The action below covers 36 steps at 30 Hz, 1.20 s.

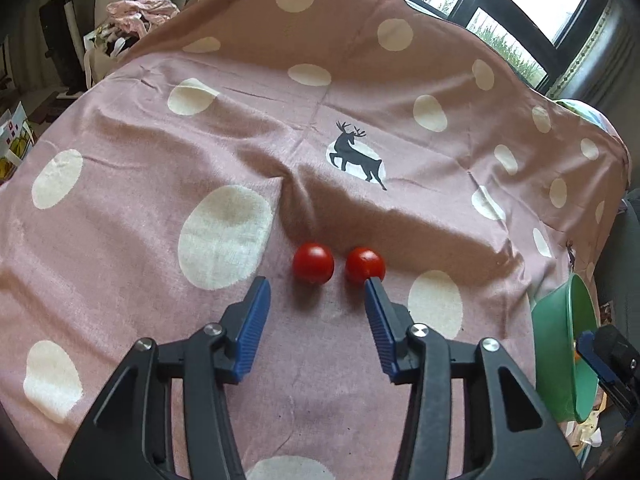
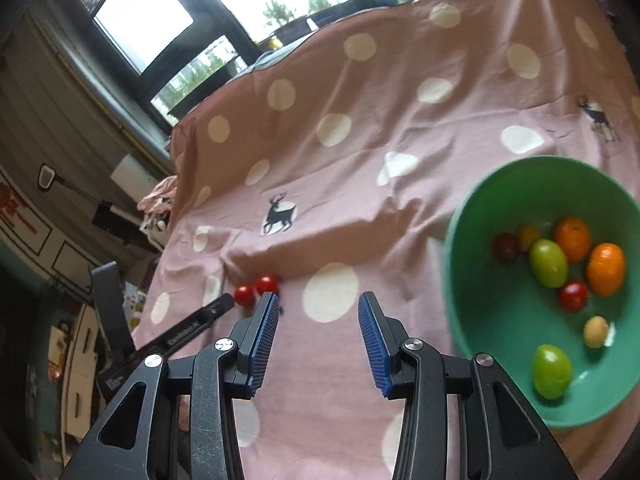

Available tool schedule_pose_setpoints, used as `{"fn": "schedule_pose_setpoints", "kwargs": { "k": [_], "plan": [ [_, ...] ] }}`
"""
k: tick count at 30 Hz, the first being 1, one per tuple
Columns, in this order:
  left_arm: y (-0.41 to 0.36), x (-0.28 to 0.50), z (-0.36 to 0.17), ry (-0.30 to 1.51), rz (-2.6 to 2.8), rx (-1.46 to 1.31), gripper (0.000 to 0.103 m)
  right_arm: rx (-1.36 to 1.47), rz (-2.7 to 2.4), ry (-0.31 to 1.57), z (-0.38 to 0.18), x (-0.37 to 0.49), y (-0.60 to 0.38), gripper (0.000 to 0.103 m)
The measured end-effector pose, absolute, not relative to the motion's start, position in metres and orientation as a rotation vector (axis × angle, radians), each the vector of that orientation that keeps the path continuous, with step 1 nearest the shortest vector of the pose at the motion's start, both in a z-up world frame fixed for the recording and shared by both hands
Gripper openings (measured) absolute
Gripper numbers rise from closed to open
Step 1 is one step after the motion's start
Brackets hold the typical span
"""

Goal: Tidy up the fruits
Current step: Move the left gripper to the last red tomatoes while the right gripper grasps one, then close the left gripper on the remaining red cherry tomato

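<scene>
A pink cloth point(image 1: 160, 160) with cream dots and a deer print covers the counter in front of you. At your right sits the green bowl point(image 2: 472, 280), and most of the sorting looks finished: it already holds two orange fruits point(image 2: 606, 269), two green ones point(image 2: 549, 263), a red tomato point(image 2: 573, 296), a dark fruit point(image 2: 506, 247) and a small pale one point(image 2: 595, 332).

Your left hand-held gripper point(image 1: 316, 294) hangs low over the cloth with its blue-padded jaws spread wide and nothing between them. Just ahead of it lie the last two loose cherry tomatoes, side by side and close together, though whether they touch cannot be told. The left tomato point(image 1: 313, 263) sits between the lines of the two fingers, just beyond their tips. The right tomato point(image 1: 365, 265) lies at the tip of the right-side finger, which hides part of it in the left wrist view.

Your right hand-held gripper point(image 2: 318, 306) is also spread and empty, beside the bowl and well apart from the tomatoes.

The step in hand appears to be the approach for a pick. The next move calls for easing forward so that only the left tomato sits between the pads, keeping that right-side finger from nudging its neighbour into a roll, then closing gently on the smooth skin and carrying it right to the bowl.
</scene>
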<state>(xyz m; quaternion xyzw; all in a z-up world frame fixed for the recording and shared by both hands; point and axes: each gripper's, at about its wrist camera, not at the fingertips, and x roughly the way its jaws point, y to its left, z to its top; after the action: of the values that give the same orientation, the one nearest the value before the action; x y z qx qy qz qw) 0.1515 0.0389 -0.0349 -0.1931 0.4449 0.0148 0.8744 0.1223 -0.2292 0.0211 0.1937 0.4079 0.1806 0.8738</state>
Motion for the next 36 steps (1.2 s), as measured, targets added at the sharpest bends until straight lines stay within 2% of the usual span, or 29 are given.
{"fn": "schedule_pose_setpoints", "kwargs": {
  "k": [2,5,18,21,22,23,31,36],
  "plan": [
    [0.044,0.154,-0.041,0.945,0.026,-0.437,0.04,0.403,0.418,0.906,0.016,0.147,-0.206,0.044],
    [0.042,0.156,-0.045,0.941,0.01,-0.445,0.038,0.392,0.452,0.993,0.003,0.181,-0.174,0.044],
    [0.04,0.162,-0.053,0.925,-0.021,-0.441,0.038,0.23,0.432,1.18,-0.053,0.237,-0.093,0.044],
    [0.041,0.164,-0.055,0.925,-0.018,-0.439,0.038,0.241,0.435,1.185,-0.058,0.237,-0.092,0.043],
    [0.041,0.164,-0.055,0.925,-0.02,-0.445,0.038,0.25,0.447,1.189,-0.059,0.238,-0.092,0.04],
    [0.041,0.164,-0.055,0.927,-0.026,-0.456,0.038,0.251,0.455,1.195,-0.061,0.237,-0.091,0.03],
    [0.038,0.171,-0.055,0.906,-0.004,-0.426,0.038,0.338,0.444,1.151,-0.051,0.229,-0.123,0.03],
    [0.036,0.177,-0.056,0.894,0.012,-0.397,0.038,0.283,0.419,1.083,-0.036,0.2,-0.15,0.03]
  ]
}}
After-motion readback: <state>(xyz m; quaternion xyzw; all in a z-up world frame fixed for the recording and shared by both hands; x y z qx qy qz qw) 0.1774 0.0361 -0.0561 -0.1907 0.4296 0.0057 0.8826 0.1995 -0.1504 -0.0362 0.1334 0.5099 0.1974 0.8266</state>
